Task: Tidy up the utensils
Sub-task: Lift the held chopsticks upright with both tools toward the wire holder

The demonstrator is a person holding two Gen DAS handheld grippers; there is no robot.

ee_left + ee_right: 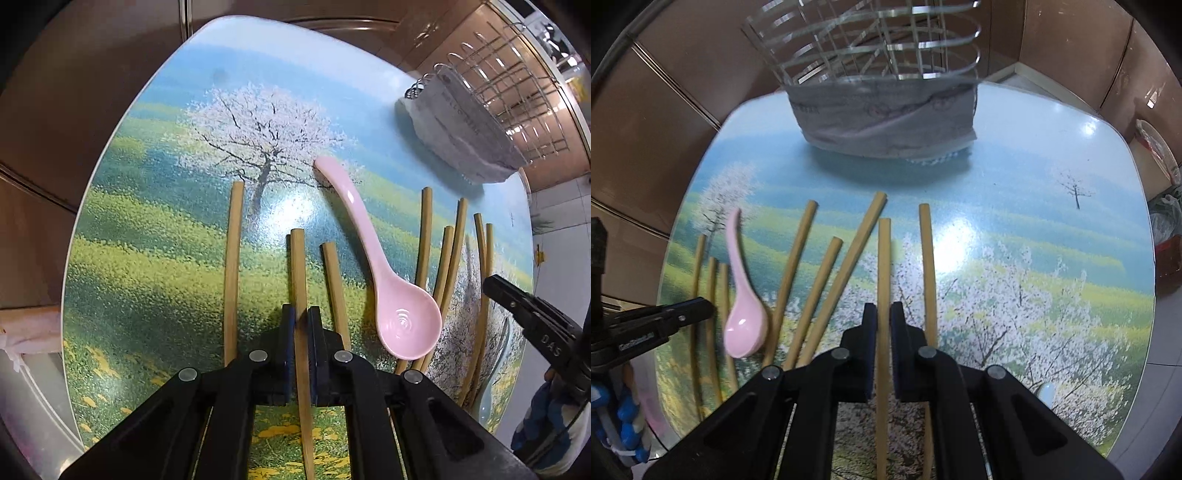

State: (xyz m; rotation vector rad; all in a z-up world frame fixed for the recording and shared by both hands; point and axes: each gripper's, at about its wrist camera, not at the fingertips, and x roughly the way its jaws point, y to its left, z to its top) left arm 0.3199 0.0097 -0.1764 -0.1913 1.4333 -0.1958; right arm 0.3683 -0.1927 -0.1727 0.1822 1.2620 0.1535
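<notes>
Chopsticks lie scattered either side of the pink spoon (373,258) on the printed table (155,206); the left gripper (301,317) and right gripper (882,314) each clamp one chopstick (299,266) (884,258). Thin sticks could pivot or slip before reaching the wire basket (871,48) beyond the spoon.

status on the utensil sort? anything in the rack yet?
Nothing visible in the wire rack yet. In hand: left tongs shut on one chopstick, right tongs shut on another chopstick. Left on the table: the pink spoon and the other loose chopsticks.
</notes>
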